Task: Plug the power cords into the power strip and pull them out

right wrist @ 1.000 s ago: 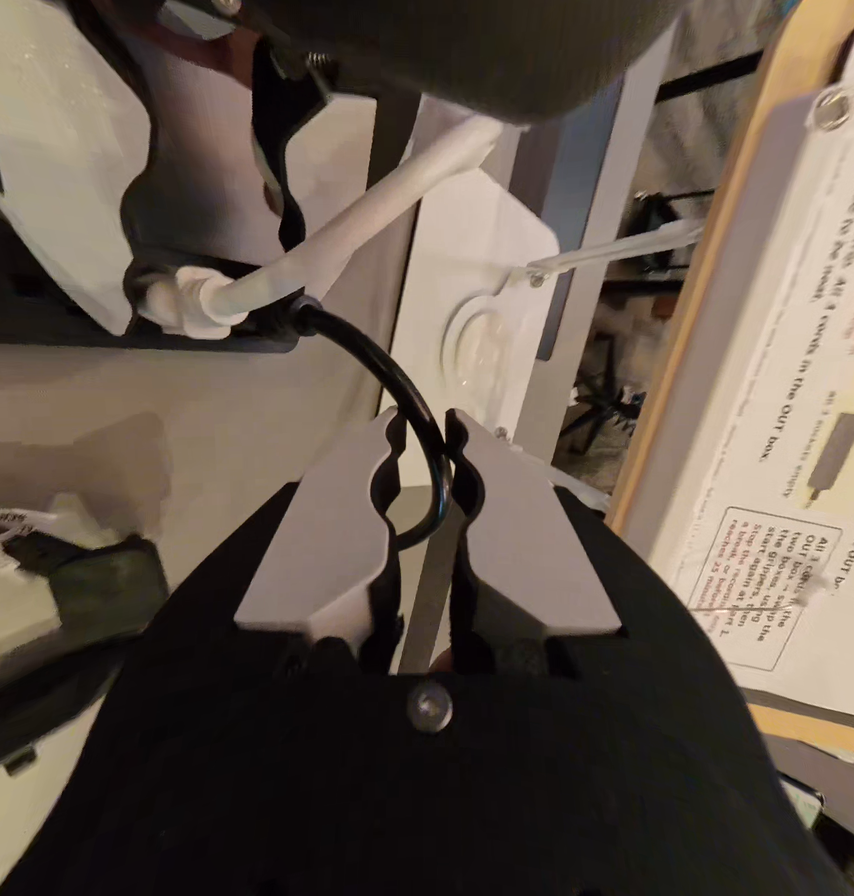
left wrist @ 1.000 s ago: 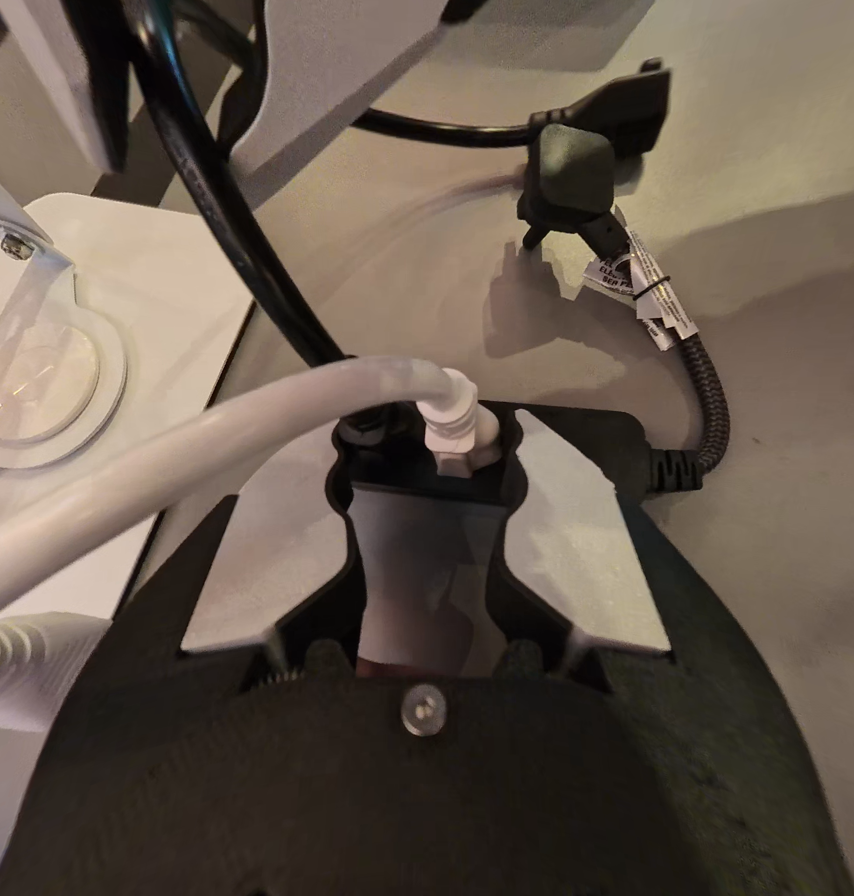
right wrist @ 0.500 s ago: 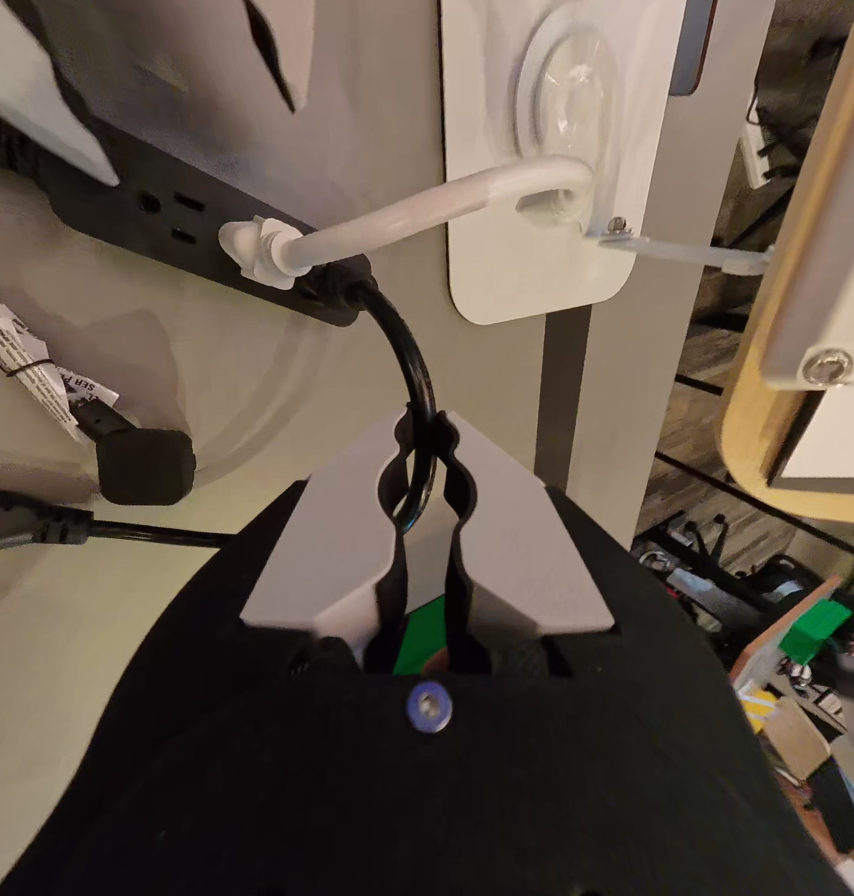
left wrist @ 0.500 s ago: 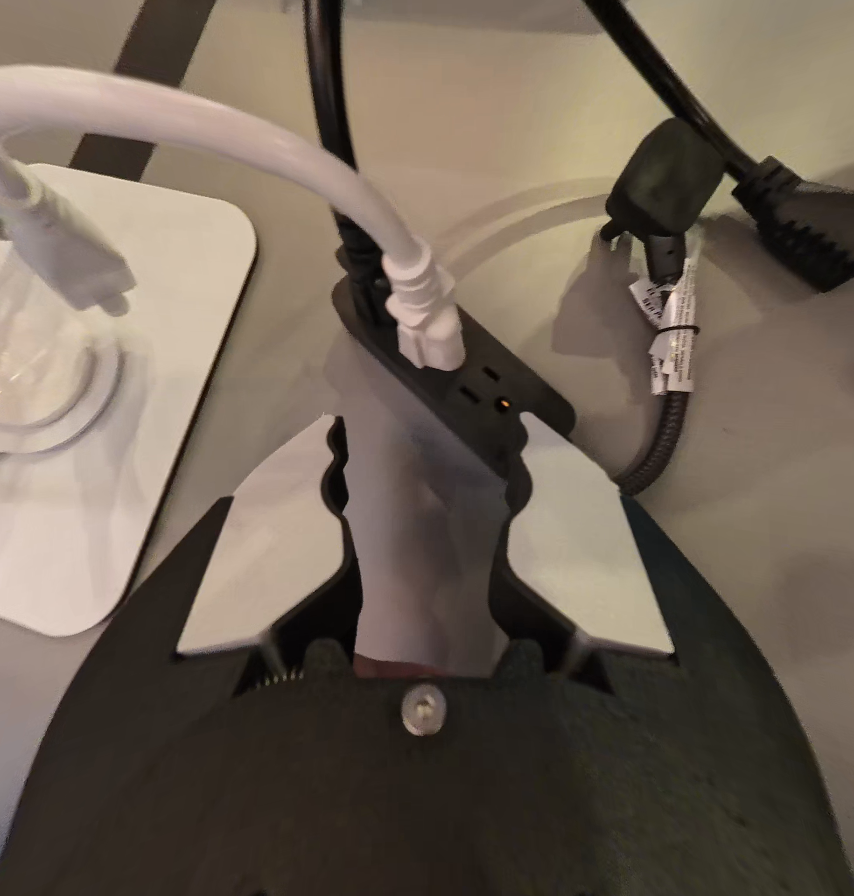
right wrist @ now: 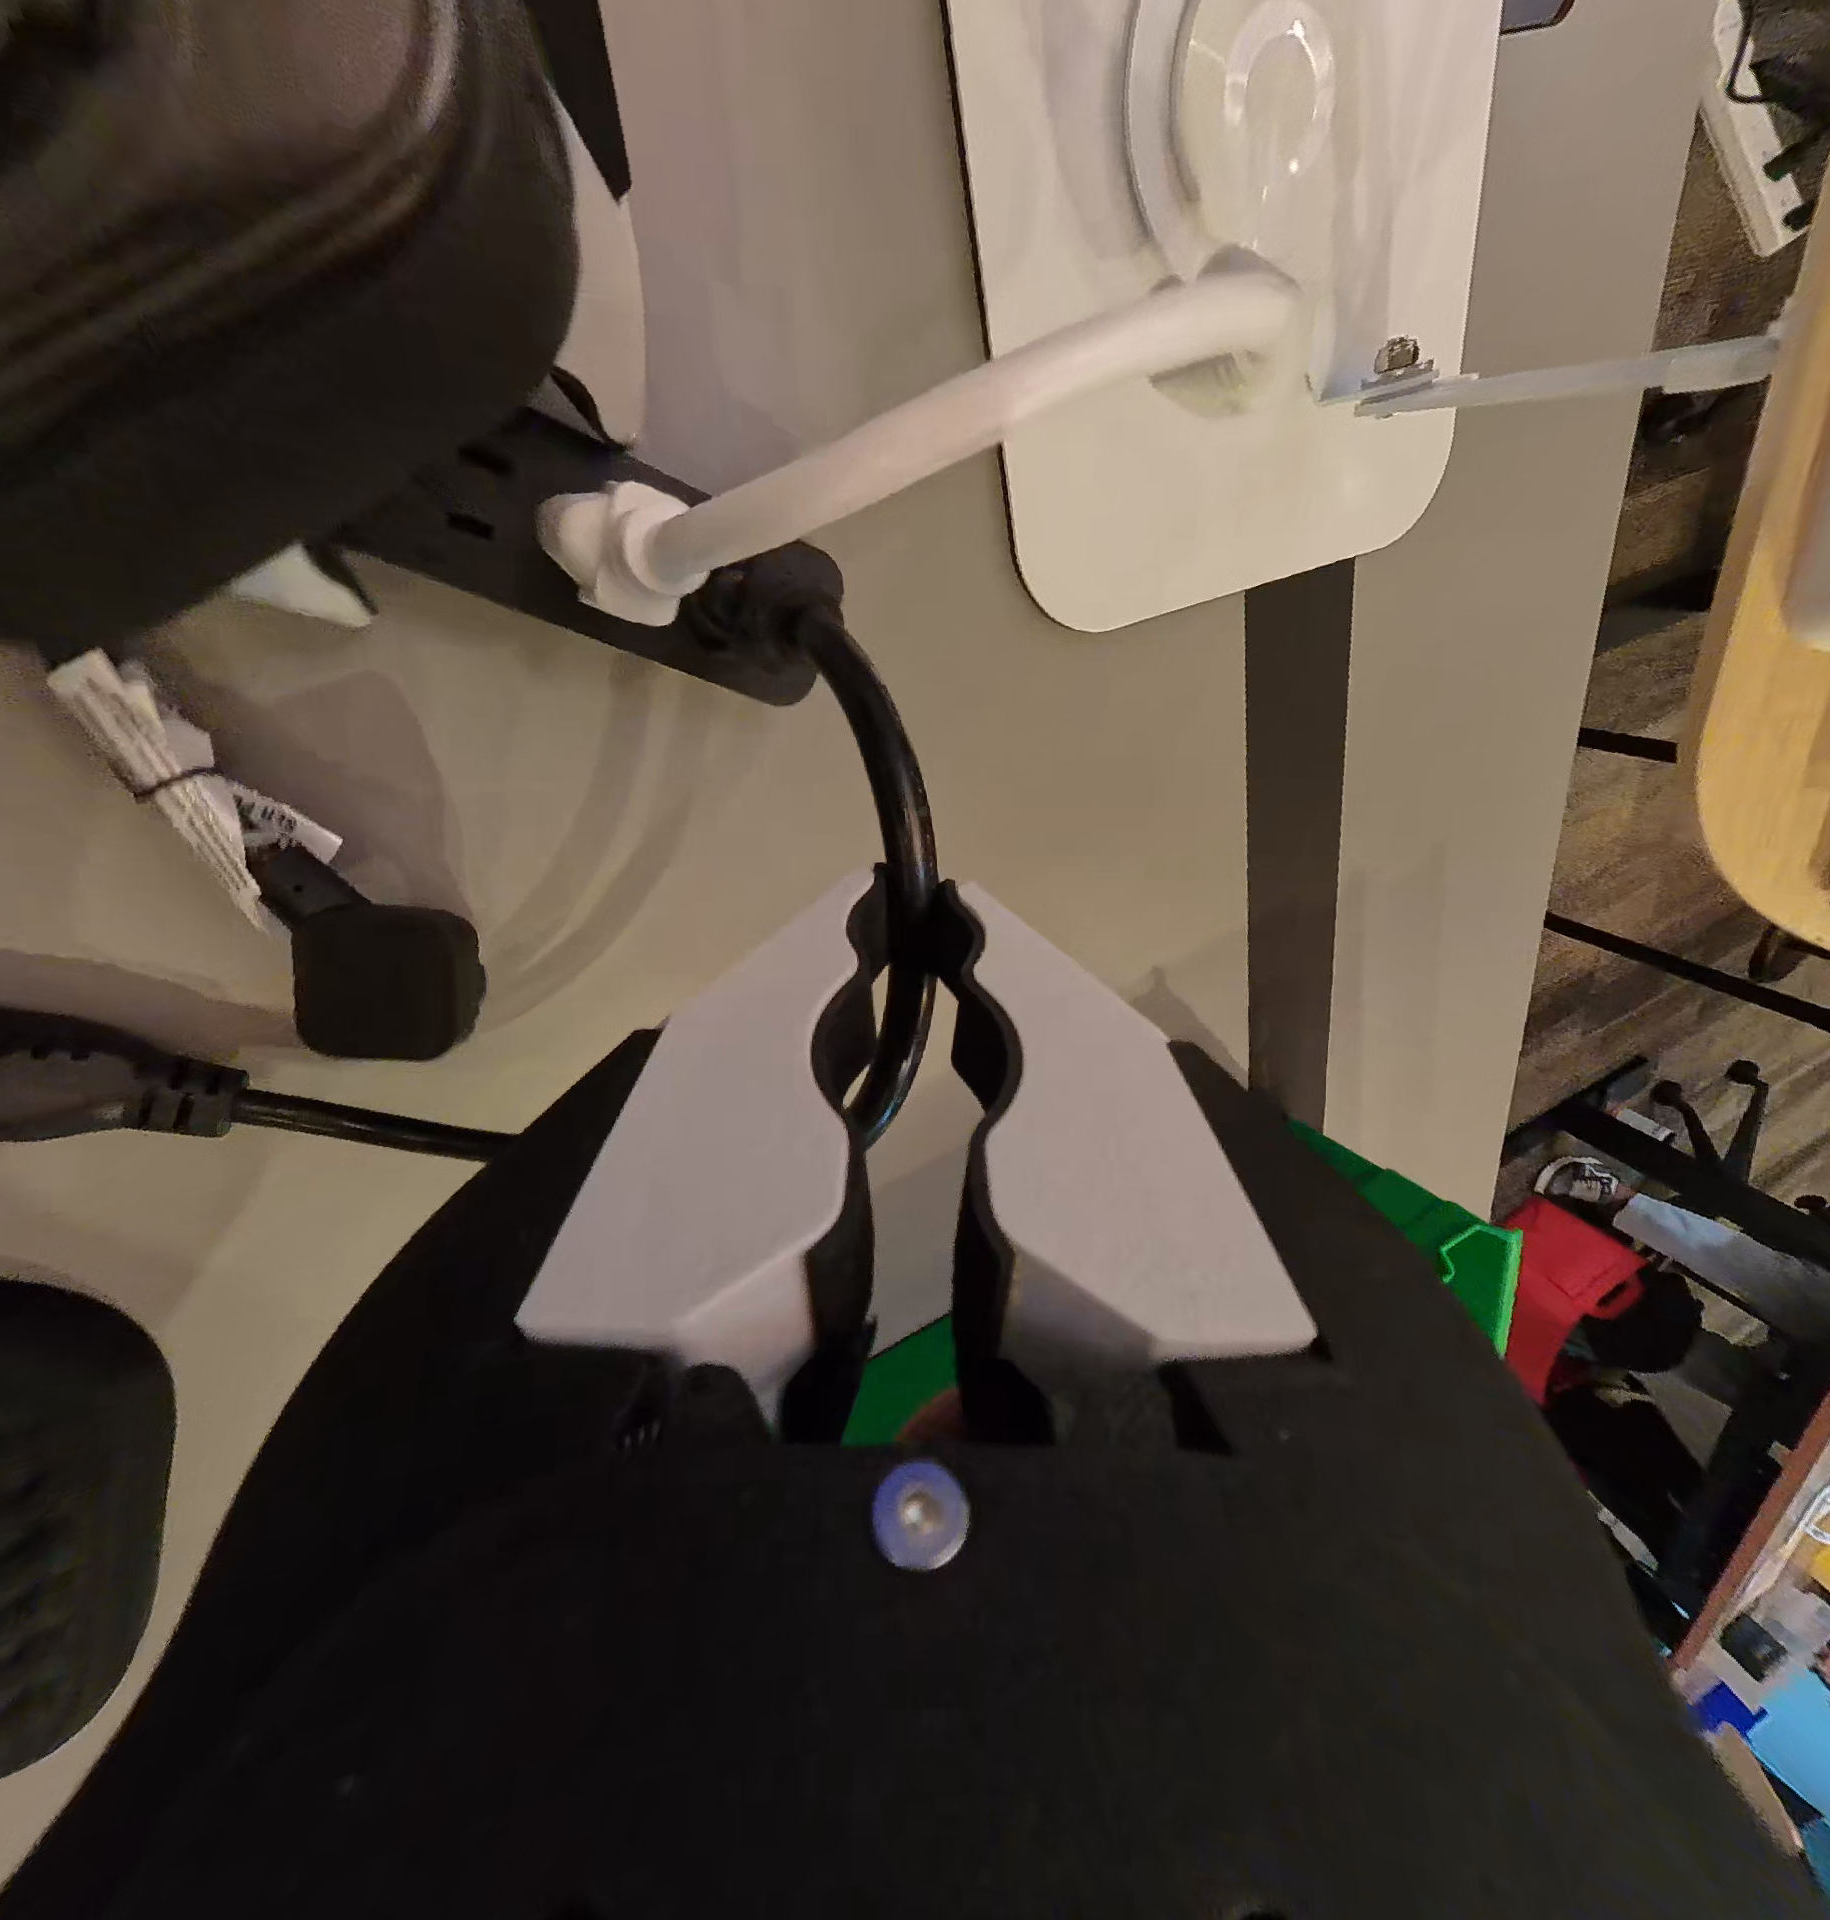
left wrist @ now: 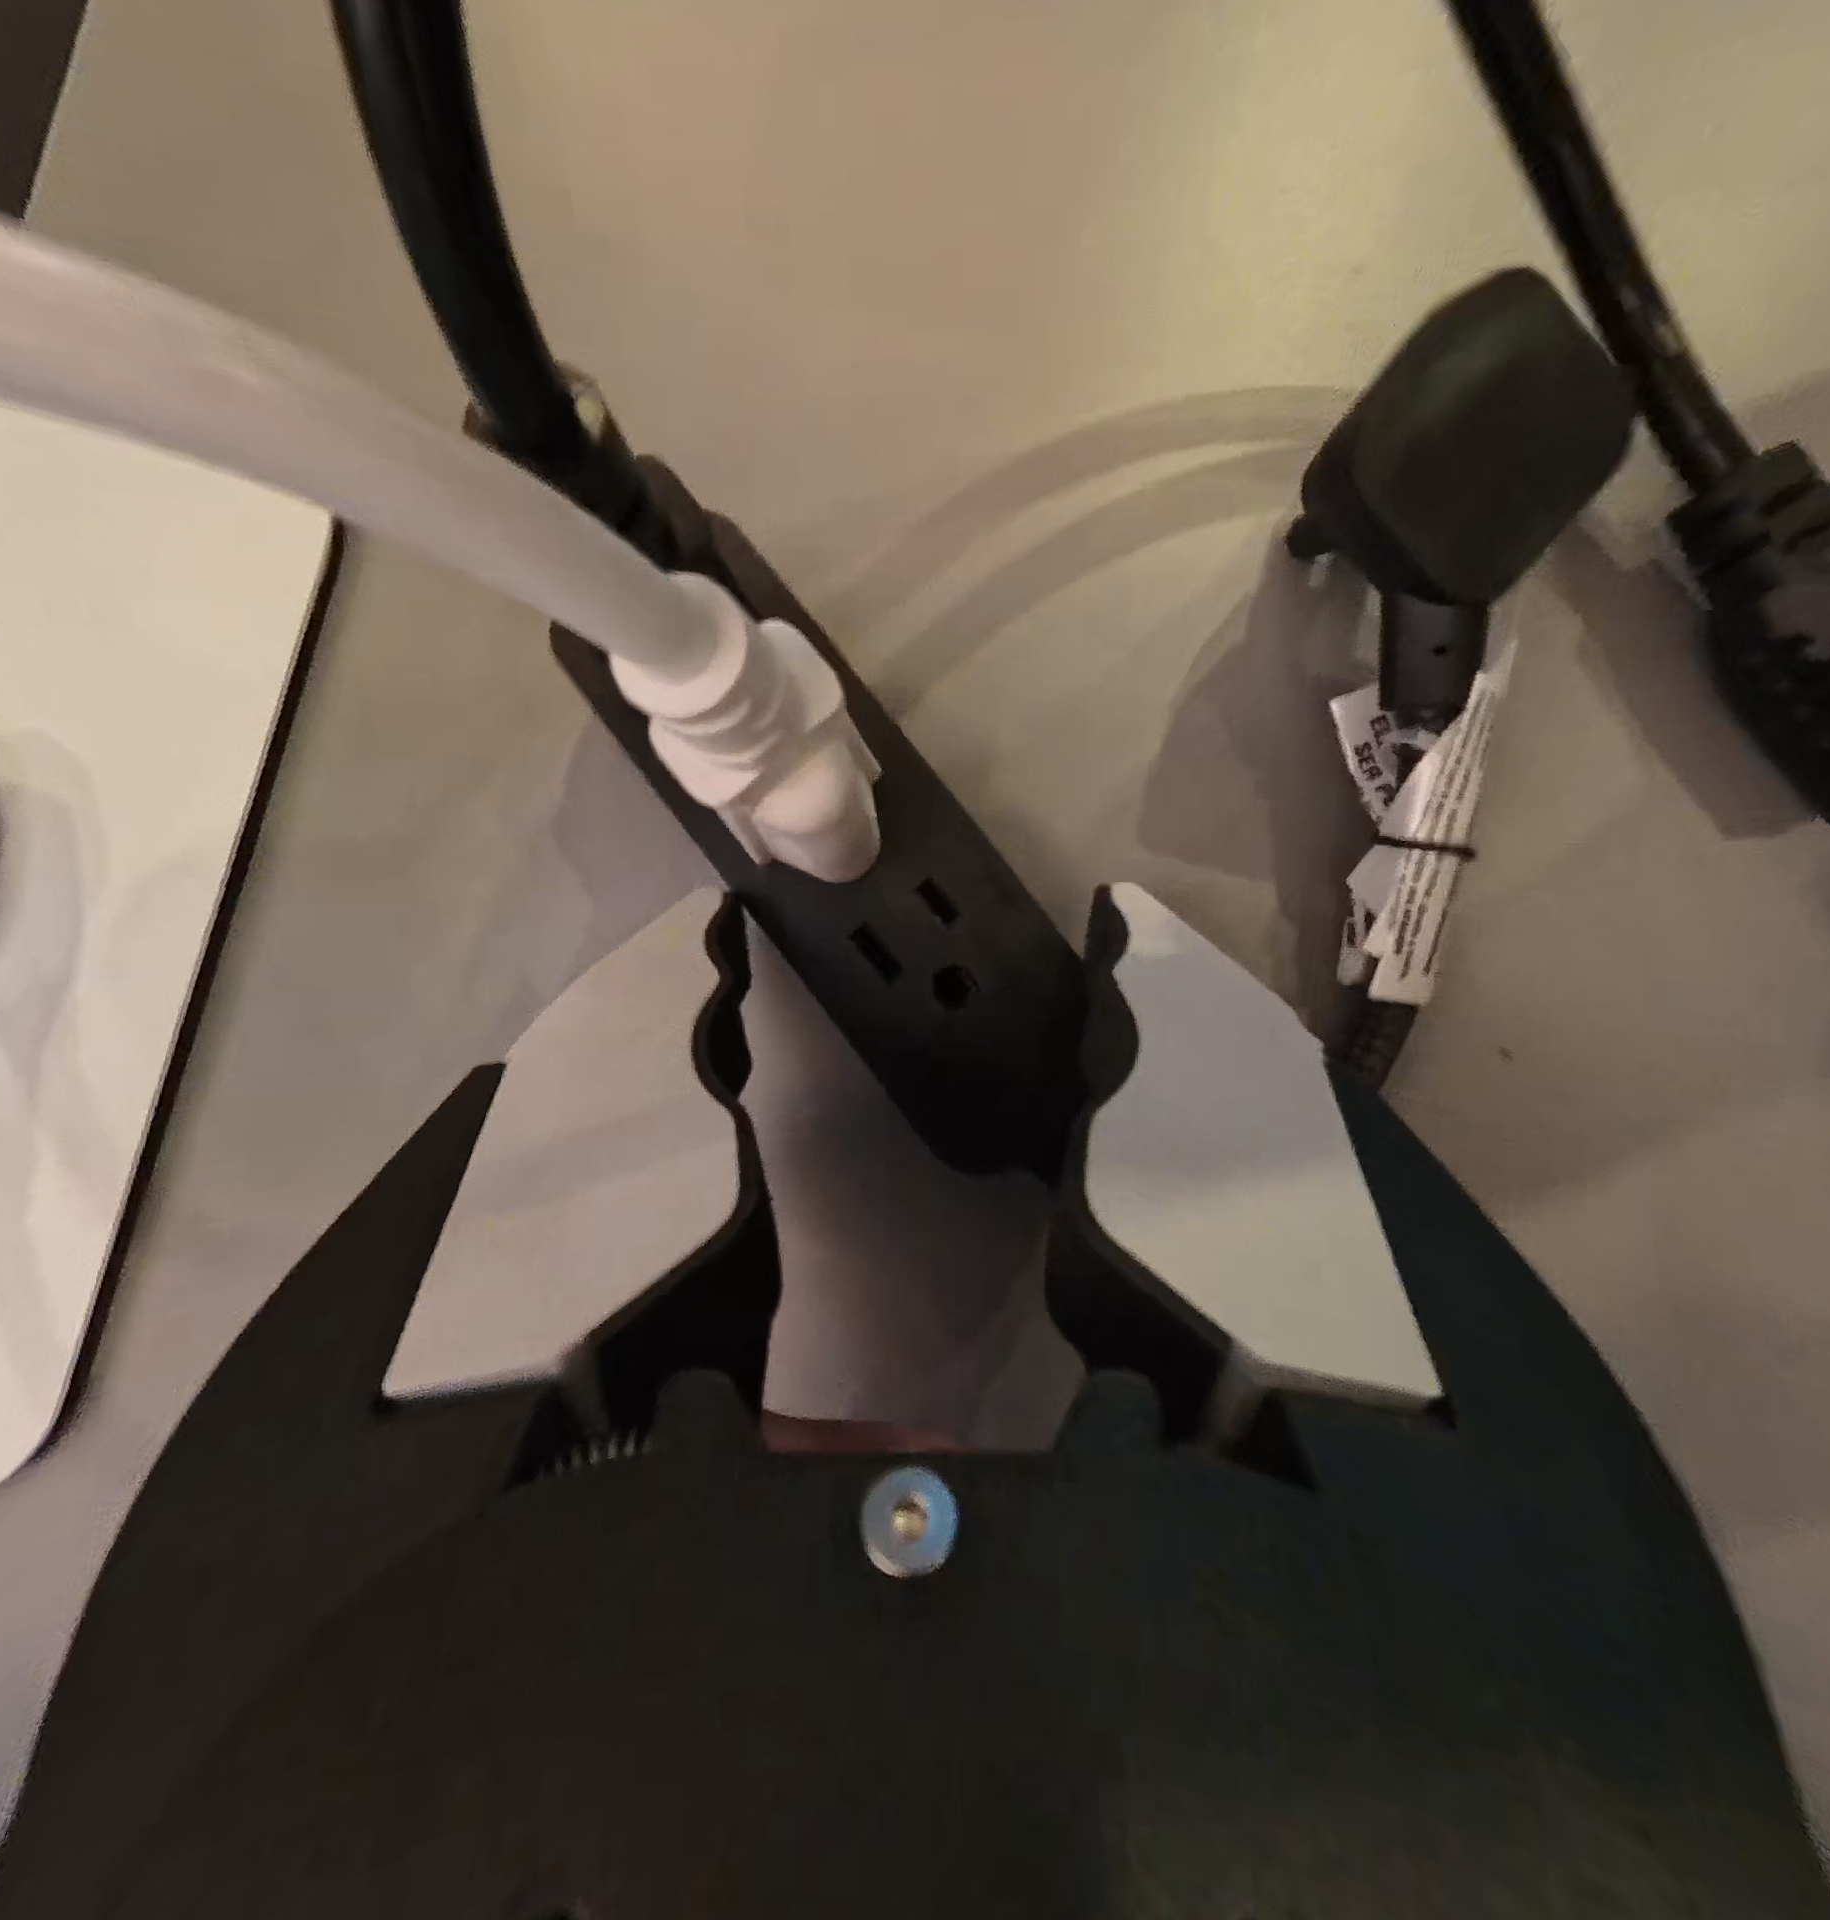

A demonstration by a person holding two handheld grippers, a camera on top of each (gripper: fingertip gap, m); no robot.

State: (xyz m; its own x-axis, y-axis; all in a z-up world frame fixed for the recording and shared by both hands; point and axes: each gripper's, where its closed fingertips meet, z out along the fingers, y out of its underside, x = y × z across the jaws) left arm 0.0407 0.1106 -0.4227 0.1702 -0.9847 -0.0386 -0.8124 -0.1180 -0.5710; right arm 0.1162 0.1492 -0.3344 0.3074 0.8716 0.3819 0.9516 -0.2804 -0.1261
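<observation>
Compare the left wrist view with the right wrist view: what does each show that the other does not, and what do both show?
Only the left wrist view shows the free outlet on the power strip and the left tongs, open around the strip's end.

Only the right wrist view shows the right tongs shut on the black cord, the wooden board, and the green and red items below the table.

Both show the strip, the plugged-in white plug, the loose black plug with paper tags, and the white plate.

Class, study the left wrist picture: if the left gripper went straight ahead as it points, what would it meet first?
Most likely the black power strip, whose near end already lies between the open left gripper fingers; beyond it, the white plug. Depth is uncertain.
</observation>
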